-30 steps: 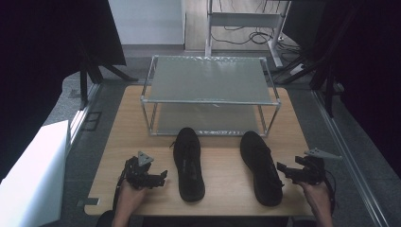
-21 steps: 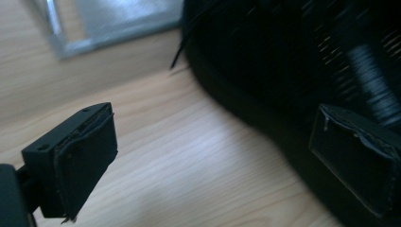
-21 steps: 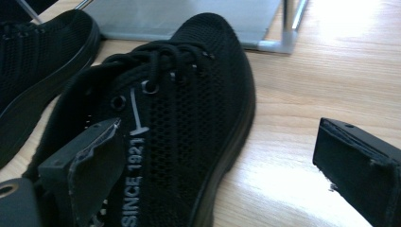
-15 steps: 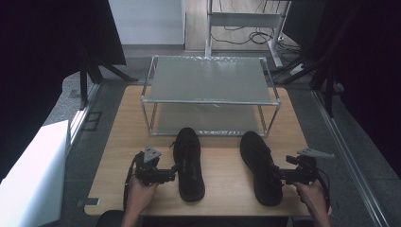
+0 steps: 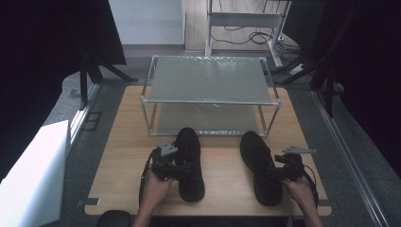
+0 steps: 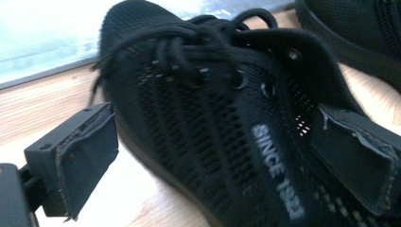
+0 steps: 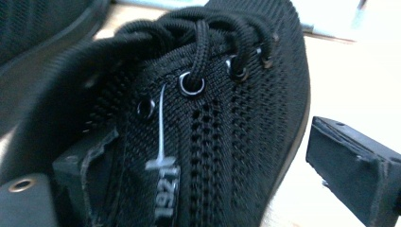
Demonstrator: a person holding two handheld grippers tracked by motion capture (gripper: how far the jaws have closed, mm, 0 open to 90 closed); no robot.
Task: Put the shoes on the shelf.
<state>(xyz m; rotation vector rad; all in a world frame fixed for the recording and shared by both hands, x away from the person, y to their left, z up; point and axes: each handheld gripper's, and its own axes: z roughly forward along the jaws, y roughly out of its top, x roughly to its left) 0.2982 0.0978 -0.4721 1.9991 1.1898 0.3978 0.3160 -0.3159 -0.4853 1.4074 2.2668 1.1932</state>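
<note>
- Both grippers have closed in since the earlier frames: left gripper [image 5: 182,169] moved from the table's near-left edge up against the left black mesh lace-up shoe [image 5: 190,163]; right gripper [image 5: 276,172] moved inward to the right black mesh lace-up shoe [image 5: 259,166].
- Left gripper view: jaws apart, straddling the shoe's [image 6: 222,127] side wall; one pad sits over the collar side, the other stands off the outer sole edge. Not clamped.
- Right gripper view: jaws apart, one pad inside the collar by the eyelets, the other clear of the sole edge of the shoe [image 7: 222,127]. Not clamped.
- Both shoes lie flat on the light wooden table [image 5: 222,168], toes toward the two-tier metal-framed rack with frosted shelves [image 5: 210,90], well apart from each other.
- Judgement: step in hand is gripping each shoe at the collar. Push each pad deeper so it bites firm mesh wall rather than laces, close squarely, lift level.
- Obstacles: the rack's front rail and corner posts stand just beyond the toes; the lower shelf opening looks low, so the shoes probably need a flat, toe-first entry. A white panel [image 5: 33,179] stands off the table's left.
</note>
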